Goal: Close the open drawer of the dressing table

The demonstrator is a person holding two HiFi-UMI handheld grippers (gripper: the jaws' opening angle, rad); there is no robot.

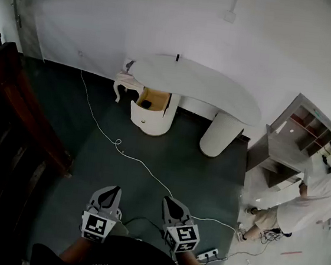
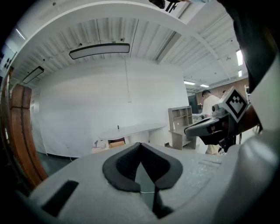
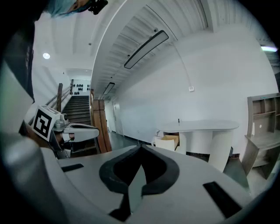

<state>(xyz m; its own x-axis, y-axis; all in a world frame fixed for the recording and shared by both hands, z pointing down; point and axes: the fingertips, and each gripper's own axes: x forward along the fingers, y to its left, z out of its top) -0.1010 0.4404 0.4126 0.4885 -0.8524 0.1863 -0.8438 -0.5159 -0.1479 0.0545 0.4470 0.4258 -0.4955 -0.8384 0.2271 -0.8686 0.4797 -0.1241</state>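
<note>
A white dressing table (image 1: 194,85) stands against the far wall, well away from me. Its rounded drawer (image 1: 151,111) on the left pedestal is pulled out, showing a wooden inside with a small dark thing in it. The same drawer (image 3: 168,142) shows tan and small in the right gripper view, and the table (image 2: 129,130) is small and distant in the left gripper view. My left gripper (image 1: 109,195) and right gripper (image 1: 171,207) hang side by side close to my body, both shut with nothing between the jaws.
A white cable (image 1: 122,148) runs across the dark floor from the table to a power strip (image 1: 208,255). A wooden stair rail (image 1: 26,107) rises at the left. At the right stand a grey shelf unit (image 1: 299,135) and a crouching person (image 1: 308,204).
</note>
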